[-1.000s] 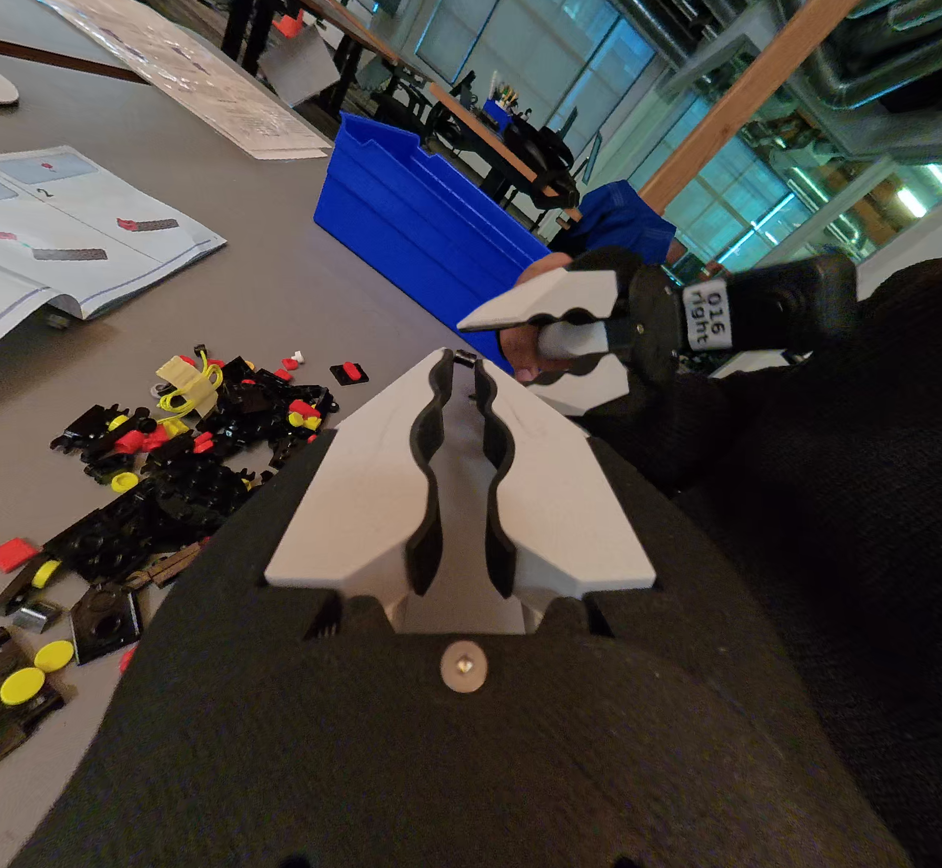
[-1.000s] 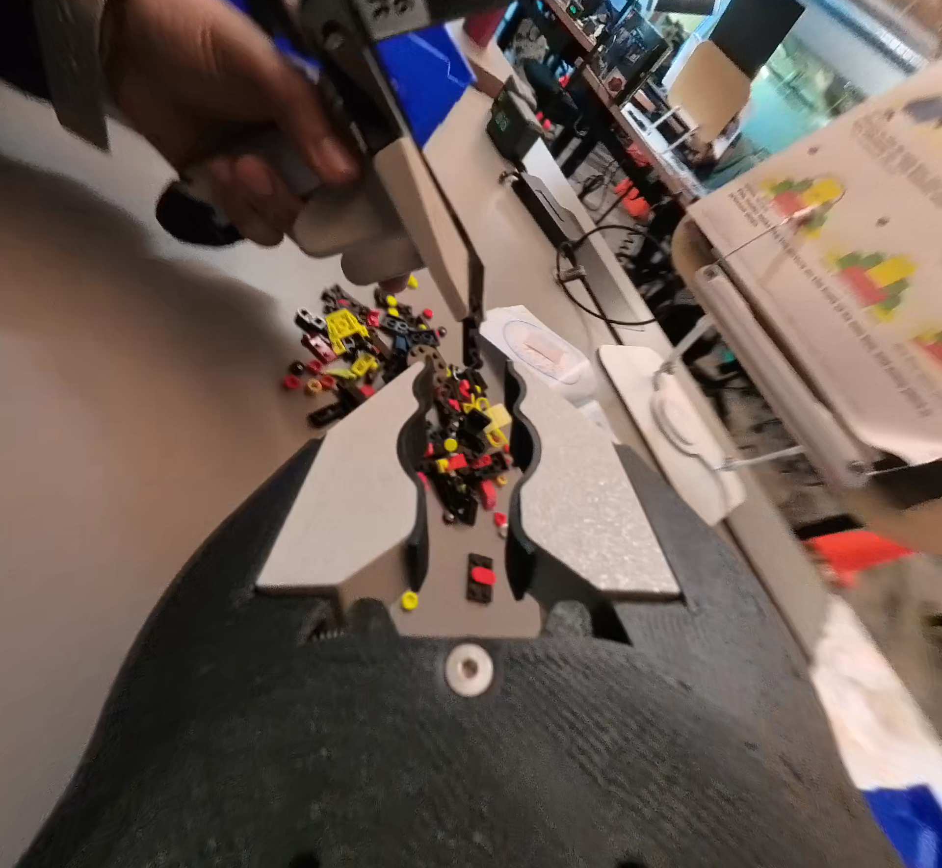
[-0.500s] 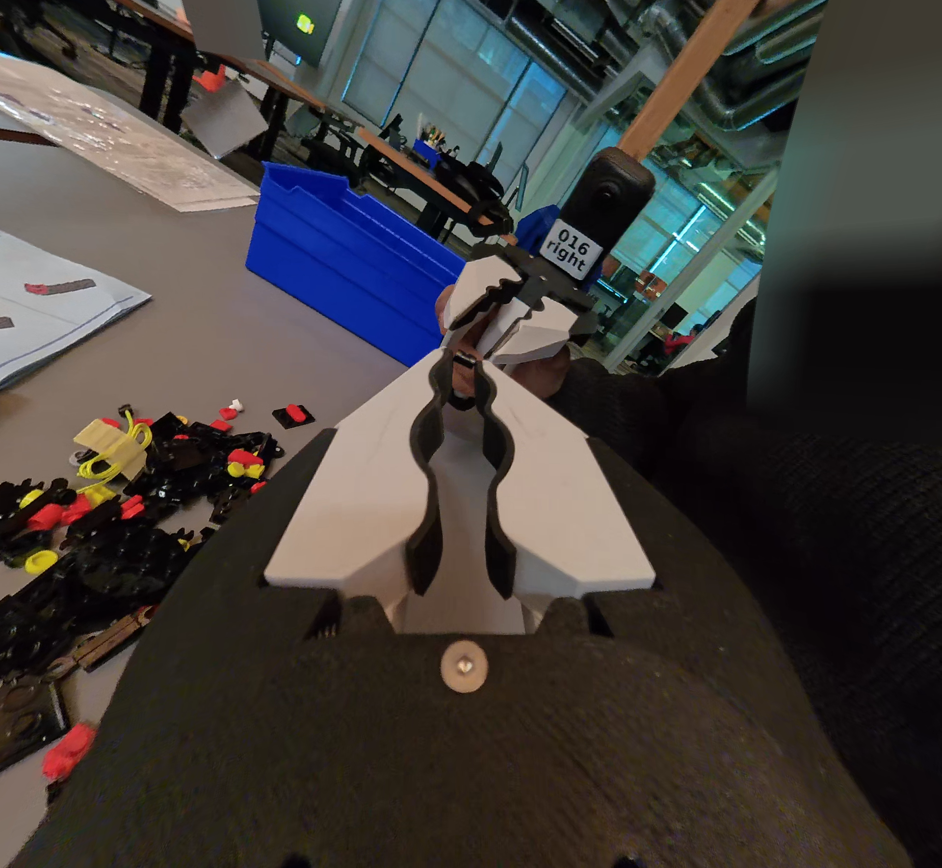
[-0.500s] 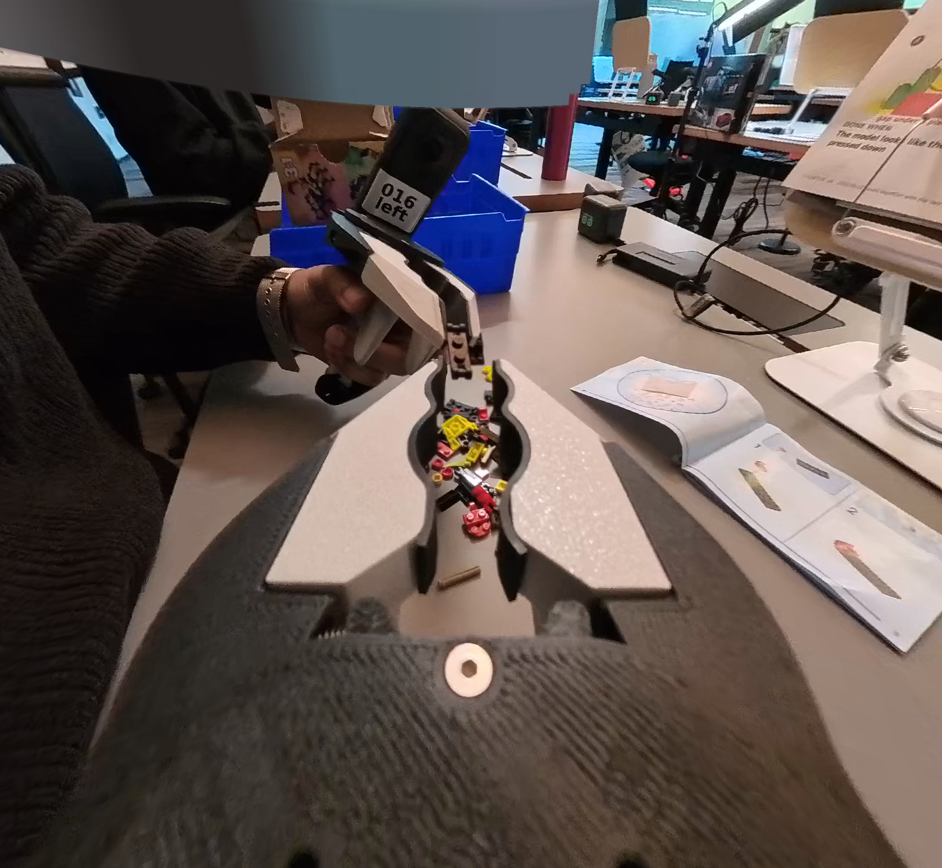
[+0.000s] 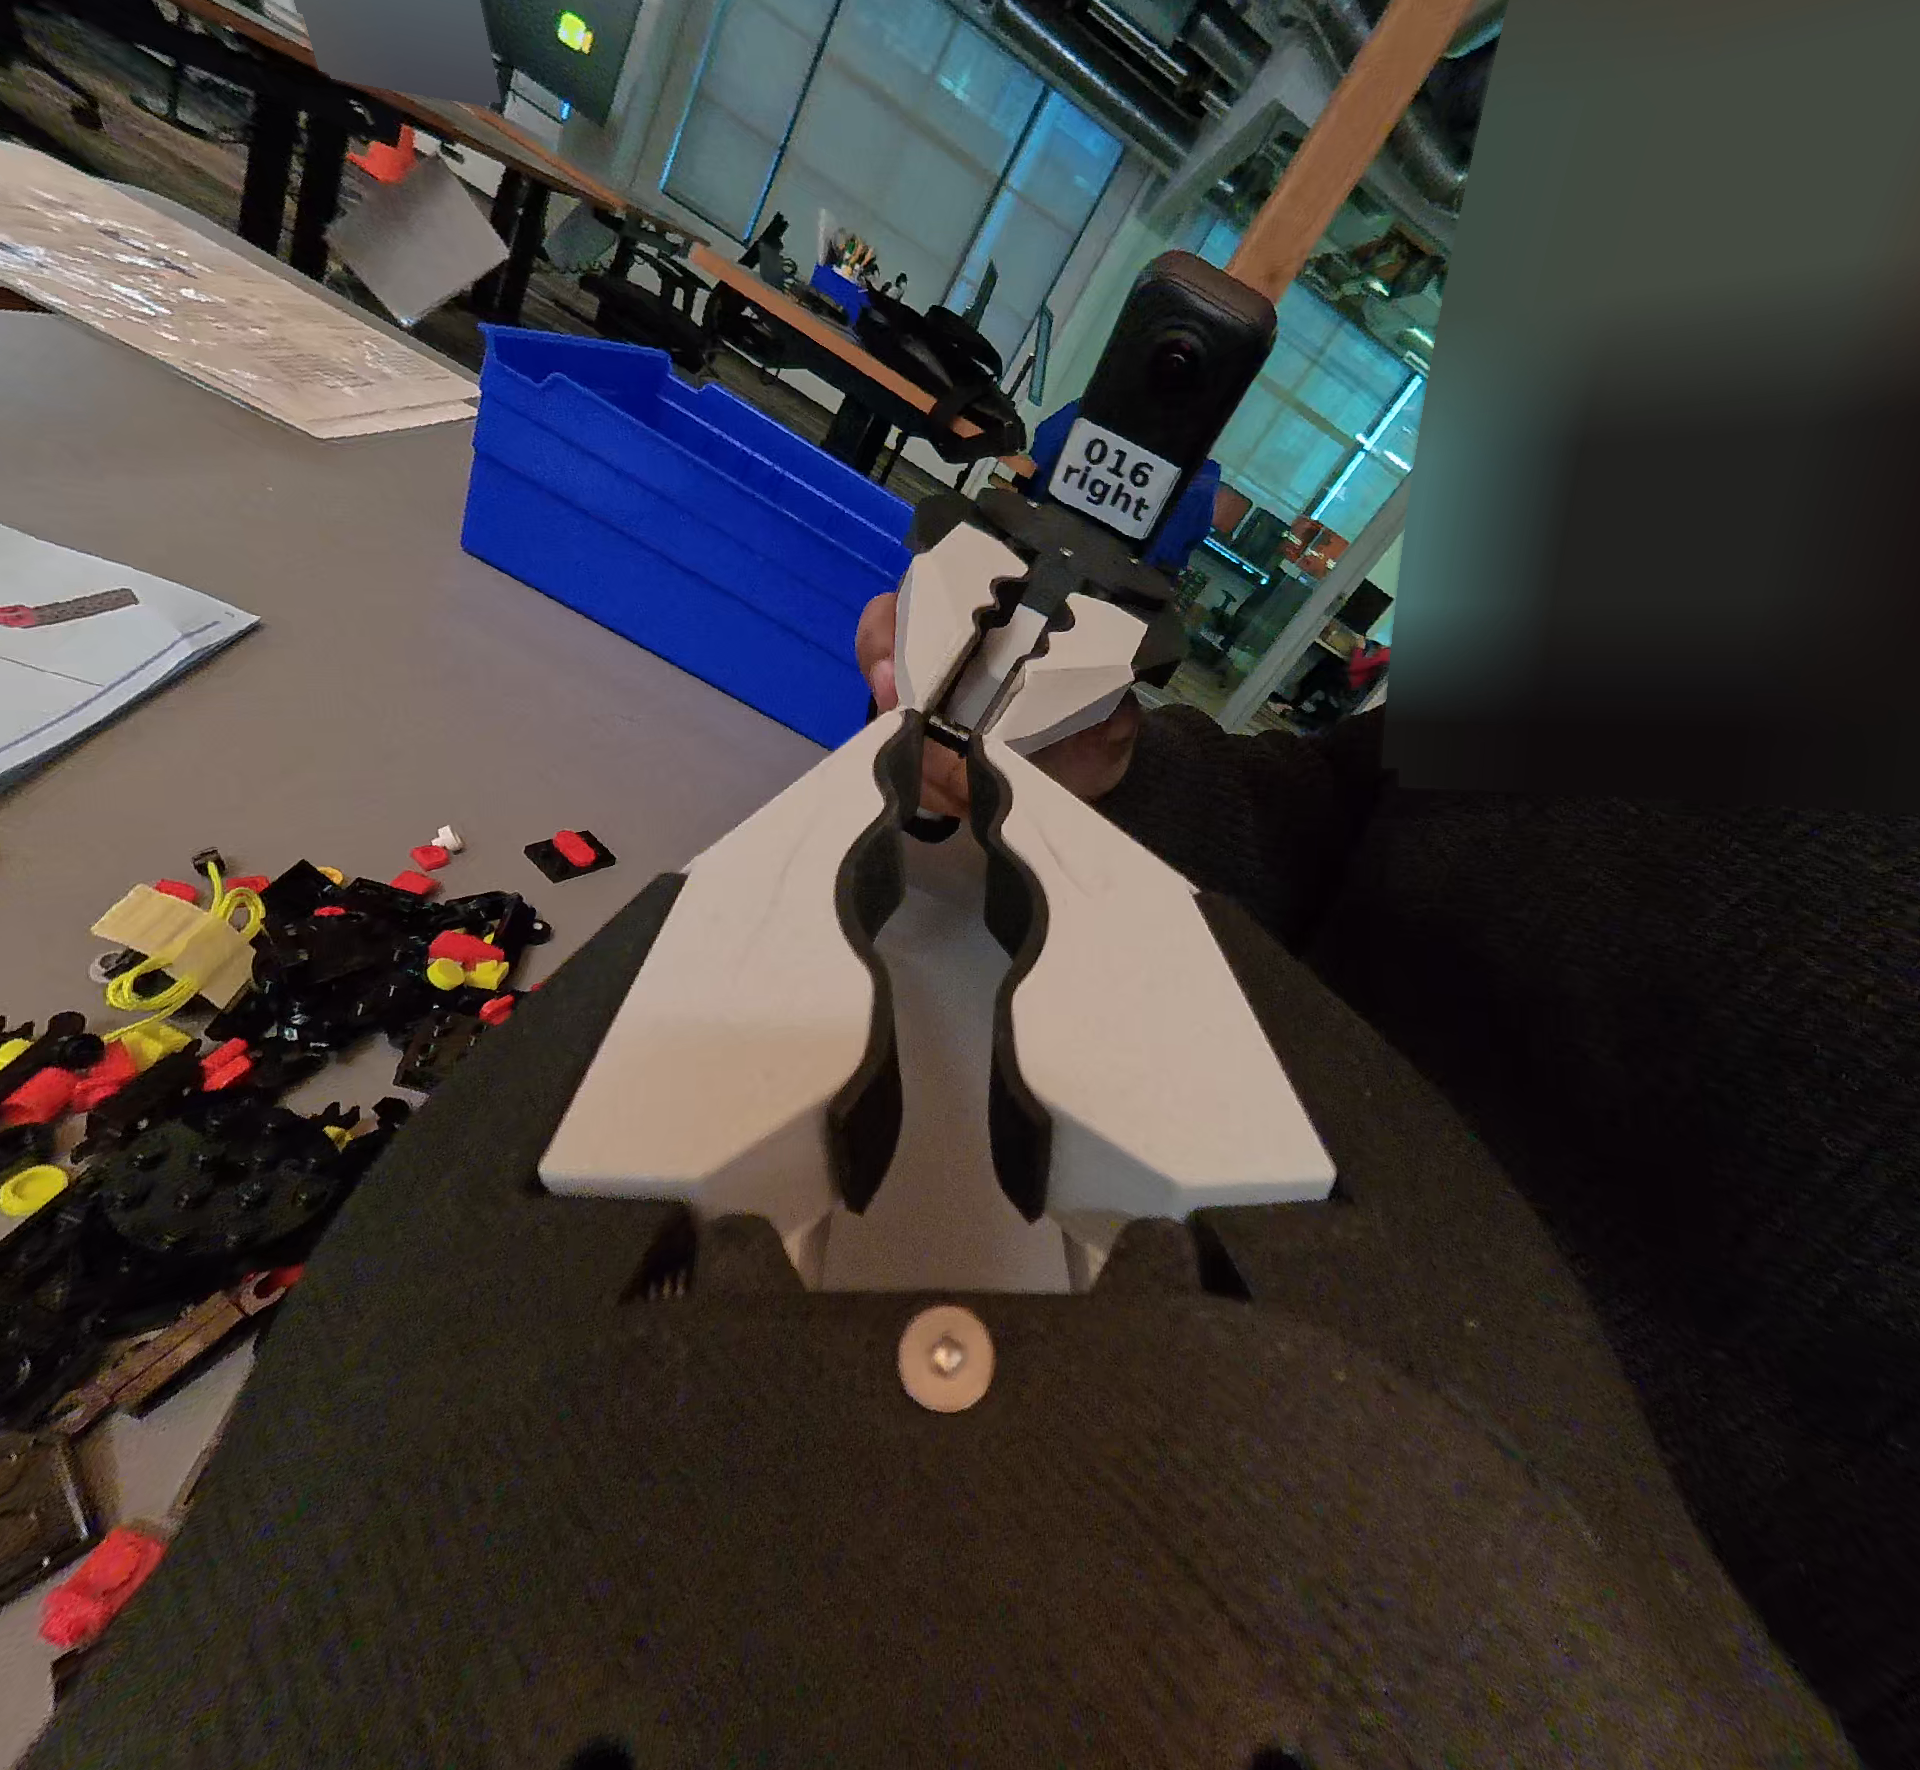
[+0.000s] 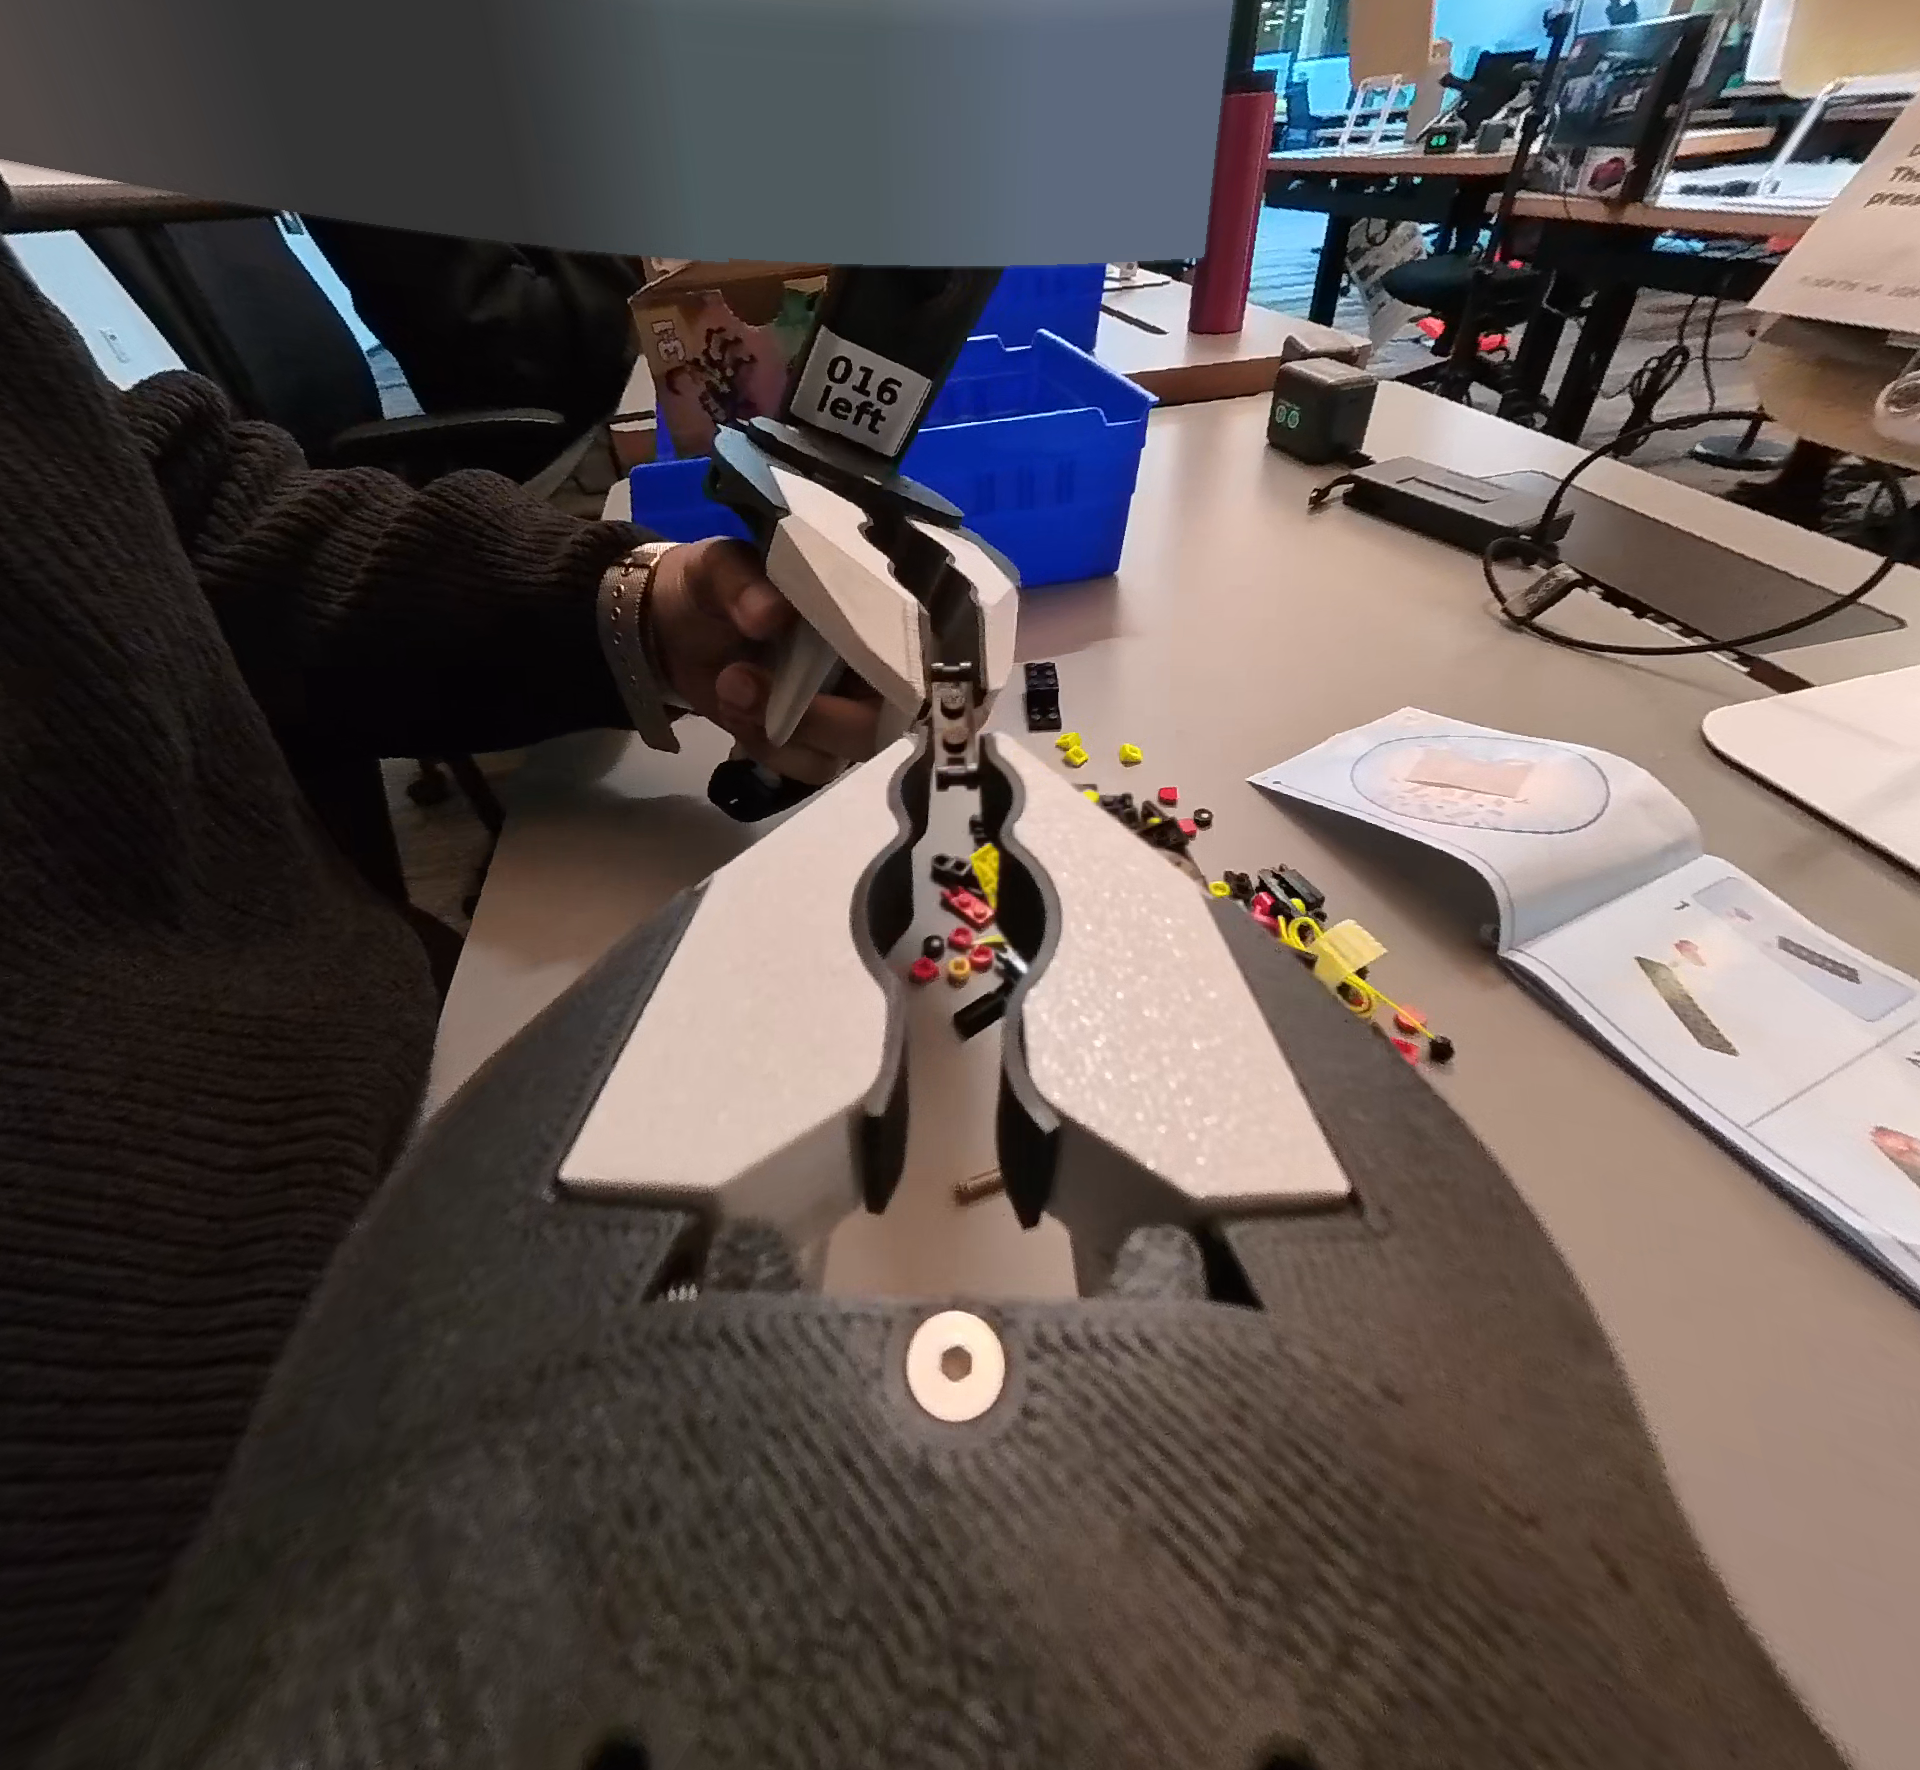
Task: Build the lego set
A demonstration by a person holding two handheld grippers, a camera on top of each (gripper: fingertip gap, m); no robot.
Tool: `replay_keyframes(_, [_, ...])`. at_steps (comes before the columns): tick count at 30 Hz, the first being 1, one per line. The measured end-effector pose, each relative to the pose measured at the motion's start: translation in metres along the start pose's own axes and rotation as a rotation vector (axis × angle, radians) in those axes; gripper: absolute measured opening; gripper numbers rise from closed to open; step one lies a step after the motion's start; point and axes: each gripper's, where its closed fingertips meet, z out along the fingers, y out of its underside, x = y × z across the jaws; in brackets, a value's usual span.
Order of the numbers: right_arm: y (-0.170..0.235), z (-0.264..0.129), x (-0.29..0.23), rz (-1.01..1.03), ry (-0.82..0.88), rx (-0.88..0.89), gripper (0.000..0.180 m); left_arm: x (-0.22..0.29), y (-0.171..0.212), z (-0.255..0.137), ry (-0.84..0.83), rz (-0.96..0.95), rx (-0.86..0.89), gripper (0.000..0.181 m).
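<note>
My left gripper is shut on a small black Lego plate and holds it in the air above the table. In the right wrist view the plate hangs upright from the left gripper. My right gripper faces the left one tip to tip, its fingertips closed around the plate's lower end. It also shows in the left wrist view. A pile of loose black, red and yellow Lego pieces lies on the grey table below, and also shows in the right wrist view.
An open instruction booklet lies right of the pile. Blue bins stand at the table's far side. A small black brick stands apart from the pile. A person's dark sleeves fill the near side. Cables and a lamp base are farther right. The tips of both grippers are at nearly the same place.
Both grippers have swung to face each other and closed the gap. The right gripper's tips now meet the plate that the left gripper holds; its fingers stand a little narrower.
</note>
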Motion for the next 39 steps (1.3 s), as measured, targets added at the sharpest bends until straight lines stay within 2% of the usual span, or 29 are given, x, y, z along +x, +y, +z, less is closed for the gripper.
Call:
replay_keyframes(11, [0.007,0.002,0.001,0.074,-0.033,-0.019,0.006,-0.006,0.006,0.002,-0.004,-0.072,-0.027,0.005])
replay_keyframes(13, [0.008,0.002,0.004,0.097,-0.033,-0.019,0.006,-0.009,0.009,0.003,-0.004,-0.124,-0.04,0.018])
replay_keyframes(15, [0.011,0.002,0.008,0.121,-0.028,-0.023,0.006,-0.012,0.013,0.003,-0.002,-0.157,-0.064,0.022])
replay_keyframes(18, [0.016,0.0,0.016,0.16,-0.012,-0.03,0.006,-0.019,0.024,0.005,-0.037,-0.167,-0.121,0.042])
replay_keyframes(21, [0.023,-0.001,0.026,0.194,0.01,-0.046,0.006,-0.026,0.033,0.006,-0.076,-0.151,-0.173,0.051])
replay_keyframes(27, [0.041,-0.002,0.041,0.216,0.055,-0.103,0.006,-0.039,0.035,0.002,-0.127,-0.129,-0.183,0.051])
replay_keyframes(39, [0.074,0.001,0.052,0.19,0.107,-0.241,0.006,-0.061,0.009,-0.015,-0.137,-0.278,-0.006,0.048])
